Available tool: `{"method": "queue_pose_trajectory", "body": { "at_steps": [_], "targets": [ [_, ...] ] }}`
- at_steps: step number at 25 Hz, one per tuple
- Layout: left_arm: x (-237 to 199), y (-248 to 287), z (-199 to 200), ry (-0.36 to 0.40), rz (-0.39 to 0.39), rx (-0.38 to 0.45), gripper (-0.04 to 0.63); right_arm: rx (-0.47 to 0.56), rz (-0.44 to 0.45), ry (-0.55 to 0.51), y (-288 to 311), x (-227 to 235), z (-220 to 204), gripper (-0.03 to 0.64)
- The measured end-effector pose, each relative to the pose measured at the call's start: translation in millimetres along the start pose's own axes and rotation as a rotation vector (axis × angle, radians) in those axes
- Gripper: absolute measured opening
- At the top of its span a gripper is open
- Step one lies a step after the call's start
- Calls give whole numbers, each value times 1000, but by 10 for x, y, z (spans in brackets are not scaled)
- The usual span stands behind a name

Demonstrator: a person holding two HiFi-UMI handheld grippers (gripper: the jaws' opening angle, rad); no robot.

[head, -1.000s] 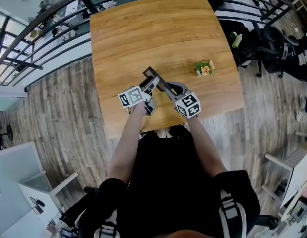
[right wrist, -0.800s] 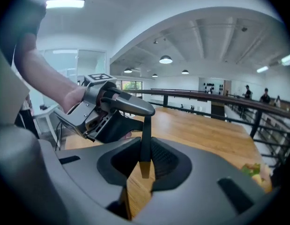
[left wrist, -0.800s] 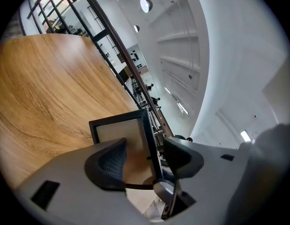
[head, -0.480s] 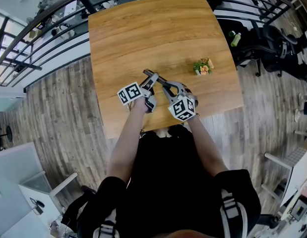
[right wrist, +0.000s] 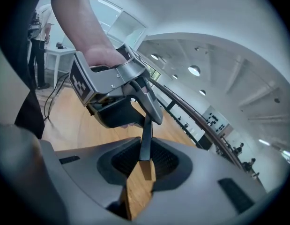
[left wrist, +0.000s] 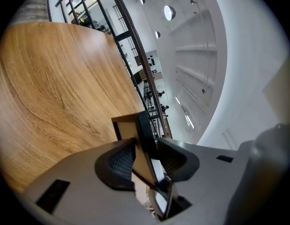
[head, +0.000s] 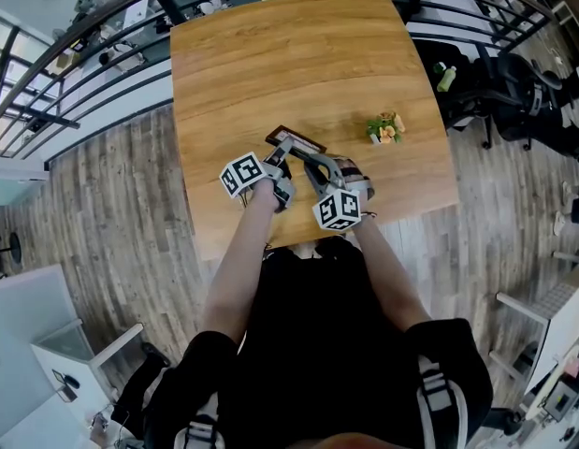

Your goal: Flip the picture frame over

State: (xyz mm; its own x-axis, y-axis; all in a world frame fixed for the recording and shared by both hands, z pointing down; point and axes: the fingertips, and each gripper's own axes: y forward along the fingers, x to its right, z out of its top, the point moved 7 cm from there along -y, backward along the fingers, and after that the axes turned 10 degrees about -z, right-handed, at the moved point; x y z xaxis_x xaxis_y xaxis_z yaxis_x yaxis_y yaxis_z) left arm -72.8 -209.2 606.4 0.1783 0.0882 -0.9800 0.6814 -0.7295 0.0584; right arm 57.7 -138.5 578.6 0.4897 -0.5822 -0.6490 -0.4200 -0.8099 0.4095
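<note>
Wood tabletop [head: 270, 54], light oak grain. The picture frame [head: 298, 141], dark brown w/ tan back, is held between both sets of fingers over the near part of the top, tilted. Can't tell if its low edge touches the wood. Left gripper [left wrist: 147, 158]: jaws have just been closing, the frame stands slantwise between them, and the pads now pinch it, one on the tan back and one on the dark rim. Right gripper [right wrist: 145, 161]: jaws nearly together, clamped on the frame's thin dark edge, with the left gripper's tips just beyond on the same frame. Only markings in view are b/w square marker patterns on the left cube [head: 240, 174] and right cube [head: 338, 210]; the frame's face is too small to read. Room: ahead of the fingers it's bare wood right to the far table edge. Left of the left fingers there's a clear strip, then the table's left edge, then plank floor [head: 111, 204]. Right of the right fingers, well apart, is a small flower bunch [head: 385, 127] near the right edge. Behind the fingers the near edge is close, w/ the person's body right at it. Dark railing [left wrist: 135, 55] curves past the far and left sides, and office chairs [head: 513, 92] sit beyond the right edge, apart from the table.
</note>
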Motion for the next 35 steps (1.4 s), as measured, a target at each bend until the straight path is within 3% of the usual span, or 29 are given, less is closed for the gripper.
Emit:
{"method": "queue_pose_trajectory", "body": {
  "at_steps": [4, 8, 14, 19, 25, 29, 35],
  "targets": [
    [-39, -37, 10, -44, -7, 22, 149, 11, 9, 10, 16, -35, 15, 83],
    [-4, -40, 14, -30, -24, 12, 103, 9, 48, 49, 26, -85, 4, 108],
    [57, -61, 50, 8, -70, 16, 87, 24, 103, 153, 24, -88, 26, 132],
    [94, -57, 115, 80, -69, 0, 87, 65, 181, 435, 1, 22, -24, 137],
    [115, -91, 160, 143, -62, -29, 87, 94, 163, 747, 4, 280, -271, 143],
    [122, -112, 165, 178, -80, -64, 87, 92, 152, 834, 29, 376, -356, 149],
    [163, -145, 183, 215, -118, -104, 87, 75, 175, 878, 81, 364, -432, 160]
  ]
}}
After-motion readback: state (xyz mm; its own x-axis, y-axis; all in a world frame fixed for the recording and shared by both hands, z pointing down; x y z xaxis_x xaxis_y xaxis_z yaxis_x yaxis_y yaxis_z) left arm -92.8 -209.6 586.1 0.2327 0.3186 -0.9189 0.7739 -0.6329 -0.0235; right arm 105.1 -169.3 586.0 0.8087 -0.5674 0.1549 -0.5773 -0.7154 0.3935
